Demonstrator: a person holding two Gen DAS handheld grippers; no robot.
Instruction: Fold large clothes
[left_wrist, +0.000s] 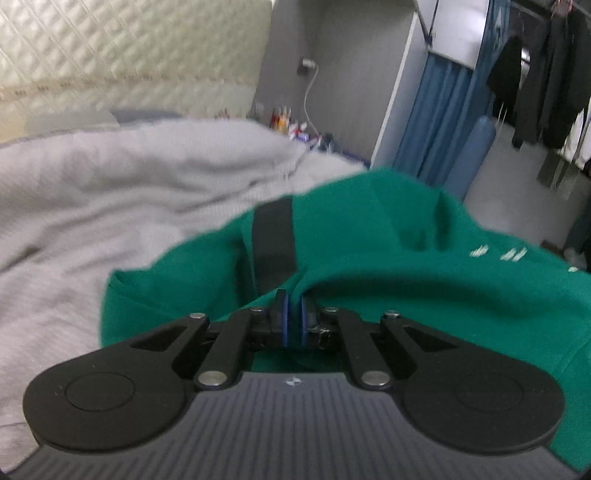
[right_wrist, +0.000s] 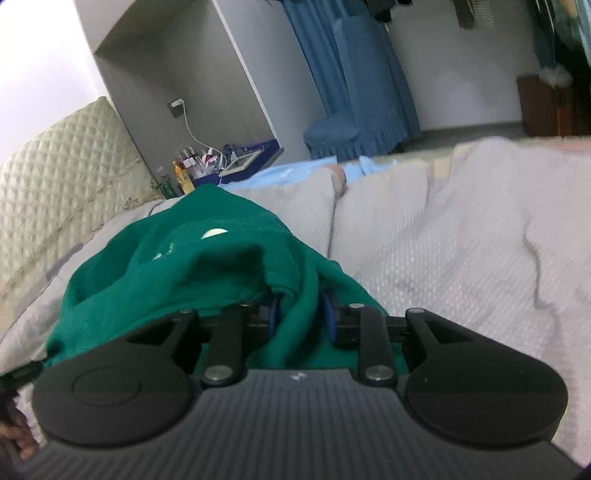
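A green sweatshirt (left_wrist: 369, 240) lies bunched on the grey bed cover (left_wrist: 110, 192), with a black strip (left_wrist: 273, 243) across it and small white print at the right. My left gripper (left_wrist: 293, 314) is shut on a fold of it, and the blue pads (left_wrist: 283, 314) stand almost together. In the right wrist view the same green sweatshirt (right_wrist: 184, 273) is heaped at the left on the bed cover (right_wrist: 461, 240). A thick fold of it runs between the fingers of my right gripper (right_wrist: 301, 317). Those blue pads (right_wrist: 328, 317) stand apart, and a thin dark gap shows beside the right one.
A quilted cream headboard (left_wrist: 129, 48) stands behind the bed. Bottles and a cable crowd a bedside shelf (right_wrist: 207, 162). A light blue cloth (right_wrist: 291, 173) lies at the bed's far edge. A blue curtain (right_wrist: 354, 74) and hanging dark clothes (left_wrist: 546, 81) are beyond.
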